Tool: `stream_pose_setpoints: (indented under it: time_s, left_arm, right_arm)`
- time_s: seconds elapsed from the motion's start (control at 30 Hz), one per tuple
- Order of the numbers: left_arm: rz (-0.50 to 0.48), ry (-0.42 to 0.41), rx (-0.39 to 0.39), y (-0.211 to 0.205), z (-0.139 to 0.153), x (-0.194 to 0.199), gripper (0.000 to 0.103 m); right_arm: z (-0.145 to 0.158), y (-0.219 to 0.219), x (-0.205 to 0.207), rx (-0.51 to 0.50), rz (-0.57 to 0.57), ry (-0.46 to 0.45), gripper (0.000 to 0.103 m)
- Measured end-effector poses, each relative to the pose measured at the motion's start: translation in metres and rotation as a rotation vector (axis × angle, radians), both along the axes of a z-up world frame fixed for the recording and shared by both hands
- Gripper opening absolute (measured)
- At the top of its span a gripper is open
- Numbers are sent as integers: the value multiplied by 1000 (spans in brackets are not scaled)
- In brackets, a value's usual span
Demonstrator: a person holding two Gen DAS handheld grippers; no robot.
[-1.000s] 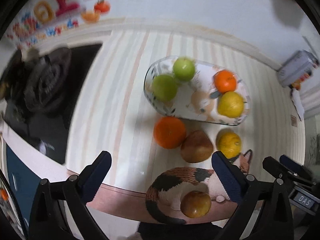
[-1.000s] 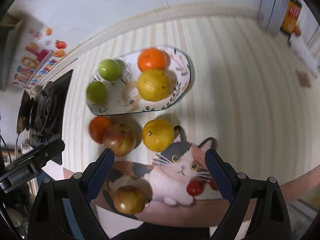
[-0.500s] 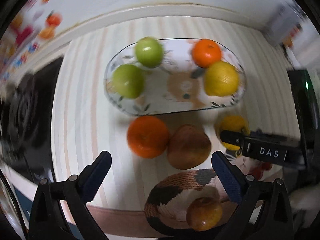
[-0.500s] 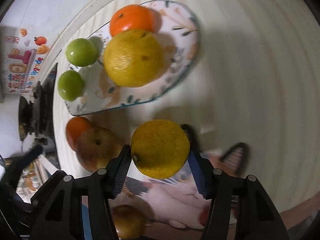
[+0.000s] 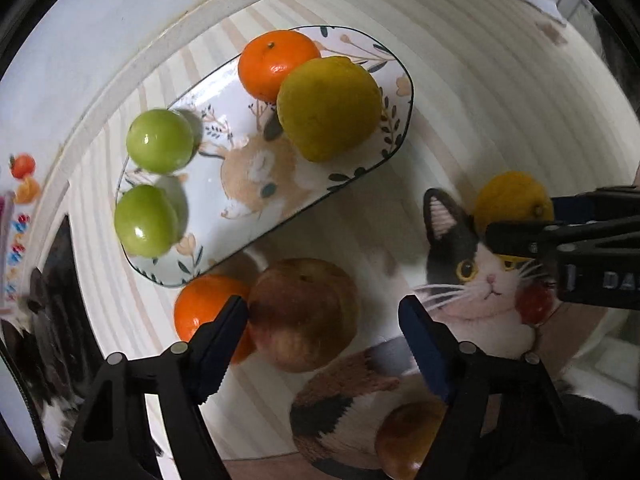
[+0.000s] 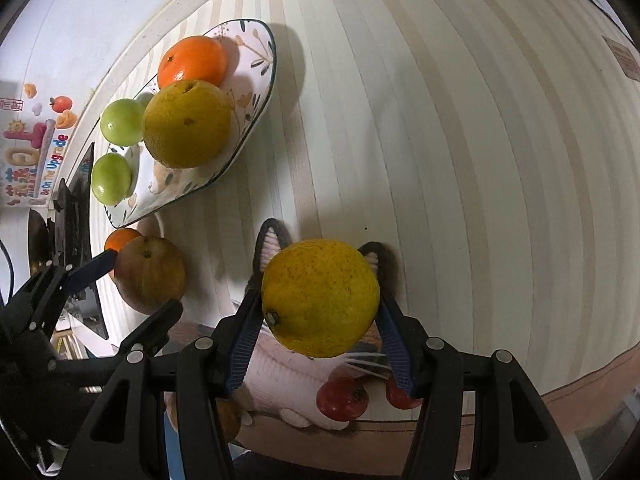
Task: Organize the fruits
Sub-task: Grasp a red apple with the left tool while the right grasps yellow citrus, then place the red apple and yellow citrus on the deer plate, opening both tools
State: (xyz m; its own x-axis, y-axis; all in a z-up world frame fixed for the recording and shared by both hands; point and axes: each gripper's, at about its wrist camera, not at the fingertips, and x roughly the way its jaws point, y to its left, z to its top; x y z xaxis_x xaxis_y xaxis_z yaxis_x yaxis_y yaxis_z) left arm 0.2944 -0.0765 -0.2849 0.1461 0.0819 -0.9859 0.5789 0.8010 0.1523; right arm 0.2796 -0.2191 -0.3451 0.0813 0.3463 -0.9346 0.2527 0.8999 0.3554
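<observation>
Since half a second ago the left gripper [image 5: 322,322] has dropped in around the brown pear [image 5: 303,314] — fingers spread wide, one pad touching its side, the other apart — and the right gripper [image 6: 318,322] has shut on the yellow citrus [image 6: 320,297], above the cat mat [image 5: 460,280]. On the plate [image 5: 240,216] lie two green fruits, an orange [image 5: 277,62] and a lemon [image 5: 329,108]. Another orange [image 5: 202,308] sits on the table, touching the pear.
</observation>
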Motion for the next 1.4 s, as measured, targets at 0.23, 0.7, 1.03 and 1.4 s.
stream_pose_setpoints:
  time_s: [0.23, 0.7, 1.03, 1.4]
  left_arm:
    - [53, -12, -6, 10, -7, 11, 62]
    - [140, 55, -101, 24, -8, 21, 62]
    - [217, 107, -185, 52, -4, 13, 62]
    - [207, 117, -179, 31, -14, 7, 59]
  right_arm:
    - [3, -4, -1, -6, 10, 2, 60]
    - [1, 14, 0, 5, 54, 0, 60]
    - [0, 10, -2, 21, 56, -1, 60]
    - [3, 8, 0, 6, 67, -9, 60]
